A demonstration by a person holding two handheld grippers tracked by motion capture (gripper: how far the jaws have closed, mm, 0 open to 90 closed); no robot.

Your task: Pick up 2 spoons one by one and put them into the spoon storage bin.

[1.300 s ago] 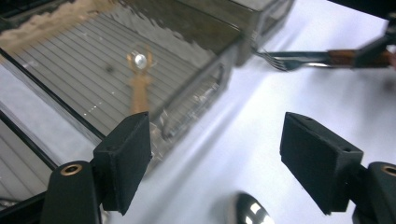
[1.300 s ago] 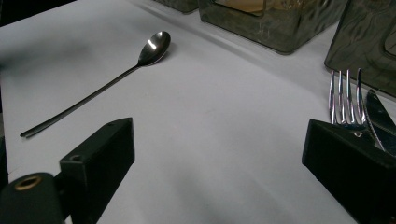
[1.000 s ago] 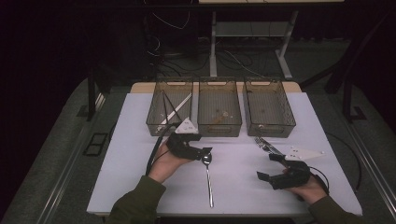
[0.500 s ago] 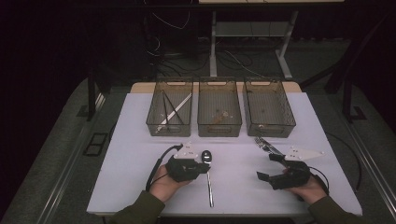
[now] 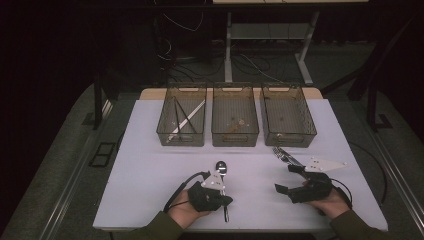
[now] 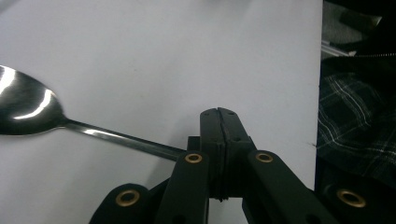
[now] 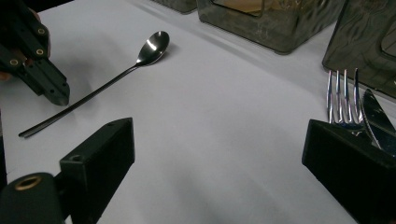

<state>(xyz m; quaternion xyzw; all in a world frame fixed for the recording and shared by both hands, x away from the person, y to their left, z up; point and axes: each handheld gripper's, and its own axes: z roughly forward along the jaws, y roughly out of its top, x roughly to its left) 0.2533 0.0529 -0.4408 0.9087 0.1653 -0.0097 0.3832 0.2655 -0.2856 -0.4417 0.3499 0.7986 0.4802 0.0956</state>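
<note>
White tabletop [image 5: 150,190] under lamp light in a dark room, cables and desk legs on the floor beyond. Three clear bins [image 5: 235,122] lined along the far edge. Spoon [image 5: 221,167] near the near edge, left of centre, bowl toward the bins. Left gripper [image 5: 227,200] clenched, jaws having just been closing, tips together over the spoon's handle; no pinch on the handle discernible. Right gripper [image 5: 287,179] released, jaws wide, near the right near corner, just beside fork [image 7: 343,95] and knife [image 7: 376,116]. Since a second ago: left gripper drawn back from the bins toward the near edge and lowered; spoon and right gripper unmoved.
</note>
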